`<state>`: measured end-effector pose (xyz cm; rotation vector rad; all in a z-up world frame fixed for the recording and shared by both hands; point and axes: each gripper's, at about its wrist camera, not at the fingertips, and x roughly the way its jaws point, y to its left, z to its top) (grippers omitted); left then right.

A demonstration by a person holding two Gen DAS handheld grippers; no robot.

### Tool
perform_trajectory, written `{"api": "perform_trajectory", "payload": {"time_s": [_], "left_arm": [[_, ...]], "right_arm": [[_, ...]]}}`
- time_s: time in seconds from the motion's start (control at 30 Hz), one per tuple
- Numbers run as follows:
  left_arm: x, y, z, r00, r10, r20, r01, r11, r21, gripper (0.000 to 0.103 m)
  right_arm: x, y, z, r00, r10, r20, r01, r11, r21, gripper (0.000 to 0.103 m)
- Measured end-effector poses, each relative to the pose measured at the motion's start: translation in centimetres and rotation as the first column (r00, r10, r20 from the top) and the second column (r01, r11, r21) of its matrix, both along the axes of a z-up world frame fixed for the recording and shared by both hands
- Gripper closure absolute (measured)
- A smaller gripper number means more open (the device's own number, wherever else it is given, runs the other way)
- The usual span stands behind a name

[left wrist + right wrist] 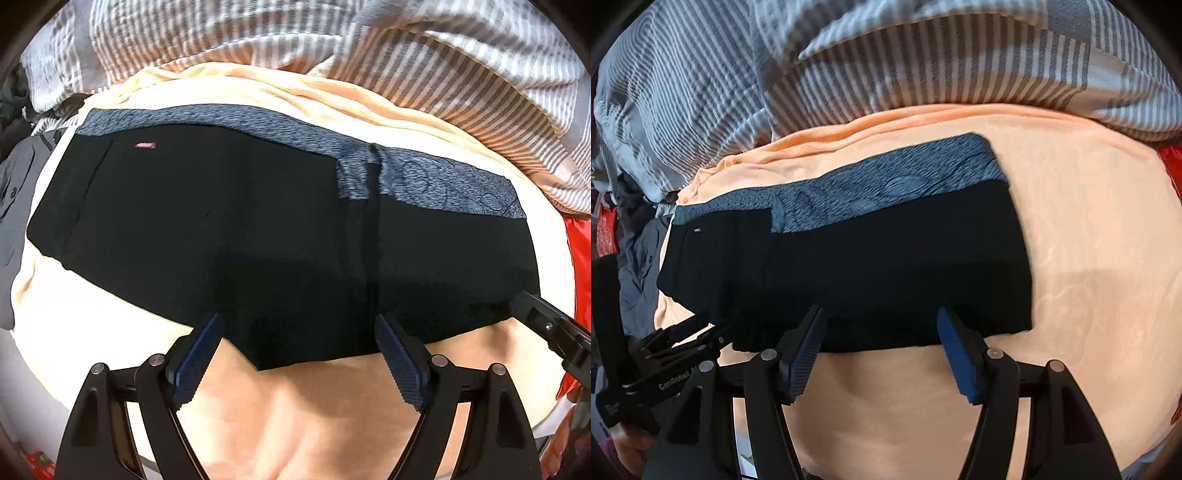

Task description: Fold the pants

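The black pants (221, 221) lie folded into a flat rectangle on a peach sheet (295, 406), with their grey-blue waistband (229, 118) along the far edge. My left gripper (299, 319) hangs above the near edge of the pants, jaws wide and open, with nothing pinched between the blue pads. In the right wrist view the same pants (886, 266) lie below my right gripper (881, 312), which is open too, its pads clear of the cloth. The left gripper (698, 334) shows at the lower left there, over the pants' near left corner.
A grey and white striped duvet (332, 44) is bunched along the far side of the bed. A dark grey garment (14, 206) lies off the left edge of the sheet. Something red (581, 266) sits at the right edge.
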<state>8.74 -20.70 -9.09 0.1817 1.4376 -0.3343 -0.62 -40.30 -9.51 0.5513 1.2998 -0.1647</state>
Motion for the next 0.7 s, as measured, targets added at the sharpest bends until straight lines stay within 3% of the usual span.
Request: {"api": "perform_trajectory", "payload": {"time_s": [0.43,0.7], "left_arm": [[2.4,7.8,0.0,0.995,0.097,-0.026,-0.098,0.994,-0.049,0.017],[4.1,13.5,-0.6,0.970,0.240,-0.041,-0.243,0.964,-0.107,0.017]], "right_arm": [[3.2,7.7,-1.0,0.995,0.049,-0.084,-0.050,0.999,-0.011,0.033],[5.4,11.9,-1.9,0.983,0.134,-0.124,-0.137,0.990,-0.022,0.033]]}}
